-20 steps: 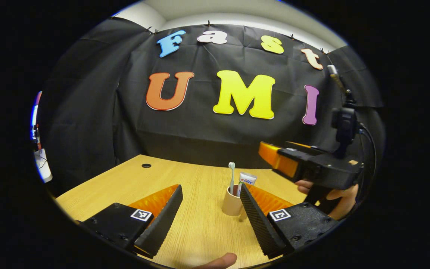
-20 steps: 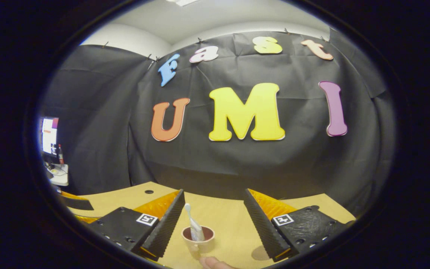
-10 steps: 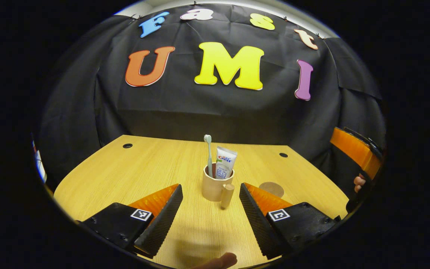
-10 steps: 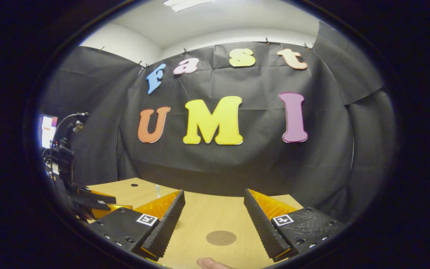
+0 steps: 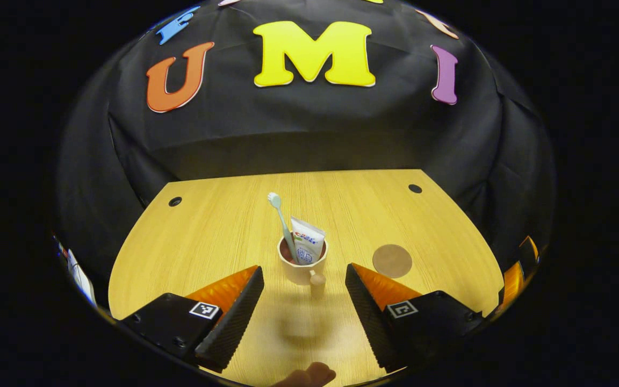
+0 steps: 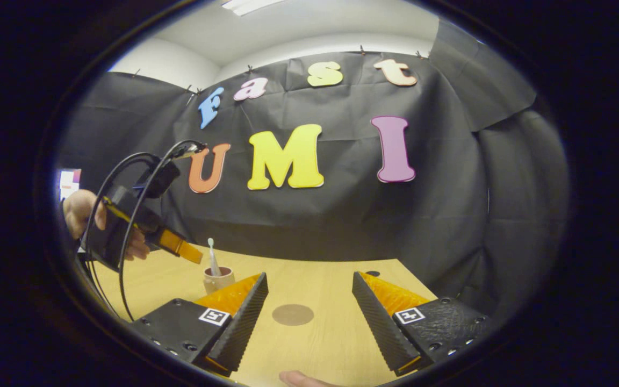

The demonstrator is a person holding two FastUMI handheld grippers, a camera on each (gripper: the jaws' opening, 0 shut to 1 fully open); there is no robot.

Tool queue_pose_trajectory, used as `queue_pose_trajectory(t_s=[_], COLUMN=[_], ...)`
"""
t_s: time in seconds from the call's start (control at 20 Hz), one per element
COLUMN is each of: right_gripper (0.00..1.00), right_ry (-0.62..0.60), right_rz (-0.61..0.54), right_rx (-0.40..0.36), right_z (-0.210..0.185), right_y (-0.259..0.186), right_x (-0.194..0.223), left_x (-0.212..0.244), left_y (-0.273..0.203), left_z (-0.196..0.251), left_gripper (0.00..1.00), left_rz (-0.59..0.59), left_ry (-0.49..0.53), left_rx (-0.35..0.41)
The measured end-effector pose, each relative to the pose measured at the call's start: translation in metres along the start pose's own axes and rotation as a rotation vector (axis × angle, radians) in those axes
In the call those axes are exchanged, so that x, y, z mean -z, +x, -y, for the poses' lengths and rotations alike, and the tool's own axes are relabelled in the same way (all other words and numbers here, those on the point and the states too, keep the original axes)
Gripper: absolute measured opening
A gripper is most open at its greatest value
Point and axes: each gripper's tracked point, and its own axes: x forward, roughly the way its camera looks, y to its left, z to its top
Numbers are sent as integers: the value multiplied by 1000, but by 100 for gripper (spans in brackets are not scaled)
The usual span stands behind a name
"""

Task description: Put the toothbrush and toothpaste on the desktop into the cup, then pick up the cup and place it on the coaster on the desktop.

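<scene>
left tongs (image 5: 301,301) have tipped down since a second ago, so the cup (image 5: 300,266) now sits right ahead of them, out in the middle of the counter (image 5: 213,231). toothbrush (image 5: 282,223) and toothpaste (image 5: 306,247) stand inside it. coaster (image 5: 391,260) lies just to its right, apart from it. both left and right tongs (image 6: 309,317) are spread wide, holding nothing.
</scene>
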Motion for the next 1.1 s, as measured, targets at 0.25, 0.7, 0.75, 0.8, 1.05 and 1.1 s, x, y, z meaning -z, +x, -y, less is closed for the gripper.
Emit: queue_pose_trajectory(t_s=[0.25,0.7,0.75,0.8,1.05,1.1], right_gripper=[95,95,96,95,92,95], right_ry=[25,10,12,16,27,28], right_rz=[-6,0,-2,-3,-6,-7], right_rx=[12,-14,-19,-20,-20,-28], right_z=[25,25,24,25,27,25], right_y=[-18,-22,-22,-23,-24,-26], right_x=[13,35,37,38,43,43], left_x=[12,68,74,78,72,69], left_y=[38,105,108,109,106,105], left_z=[15,13,11,10,15,16], left_gripper=[91,95,93,94,72,69], left_rz=[-186,-475,-499,-516,-535,-533], left_ry=[-83,-233,-244,-257,-242,-241], left_rx=[-11,-78,-85,-92,-98,-91])
